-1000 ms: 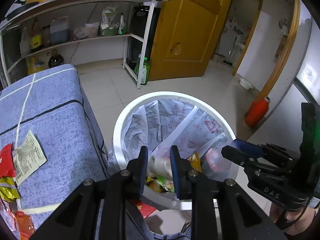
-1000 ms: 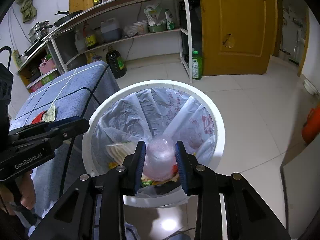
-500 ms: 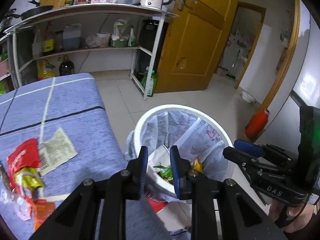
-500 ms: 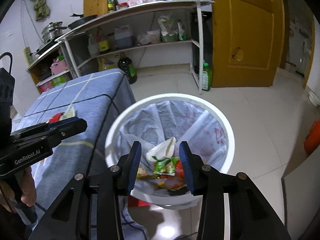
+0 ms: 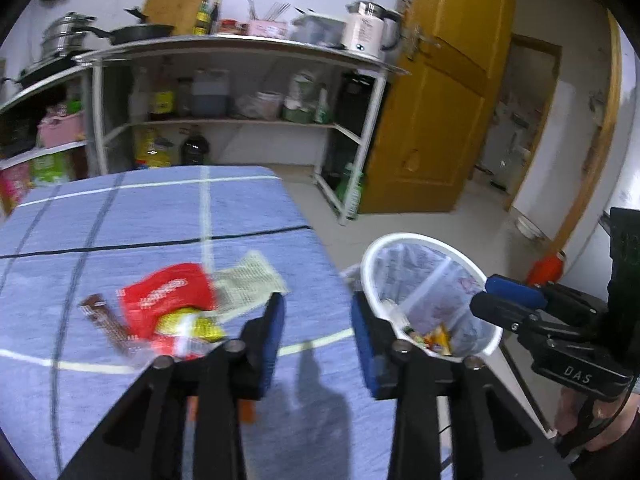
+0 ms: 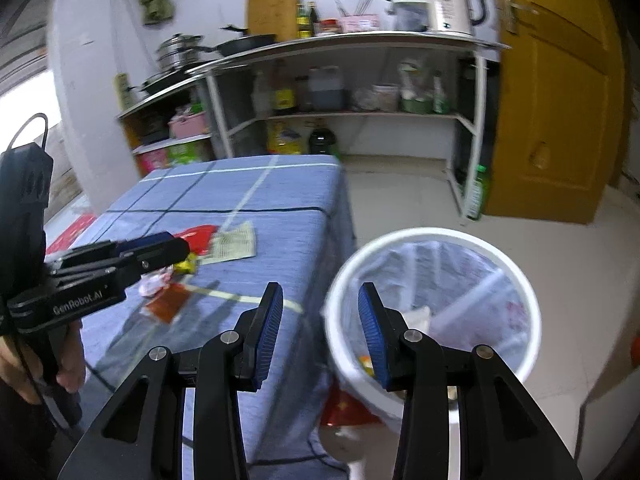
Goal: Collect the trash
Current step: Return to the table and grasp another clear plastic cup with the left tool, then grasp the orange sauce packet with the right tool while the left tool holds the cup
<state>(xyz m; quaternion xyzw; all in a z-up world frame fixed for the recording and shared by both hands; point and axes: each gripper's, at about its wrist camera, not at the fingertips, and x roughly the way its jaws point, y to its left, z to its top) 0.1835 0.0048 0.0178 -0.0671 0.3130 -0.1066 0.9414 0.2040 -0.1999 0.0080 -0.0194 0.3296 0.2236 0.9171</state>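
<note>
Looking forward and down along each claw from above, left over the counter point(image 5: 168, 216), right nearer the bin point(image 6: 434, 236); both share counter, bin, shelves point(image 5: 240, 46).

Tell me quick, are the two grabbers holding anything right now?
Left gripper: open, holding nothing, above the table.
Right gripper: open, holding nothing, near the bin.

A blue cloth point(image 5: 152, 216) crossed by white and dark lines is seen; at its 6 o'clock a red wrapper point(image 5: 168, 296) is overlapped by a yellow one point(image 5: 192, 326); the bin point(image 6: 434, 236) is white
</note>
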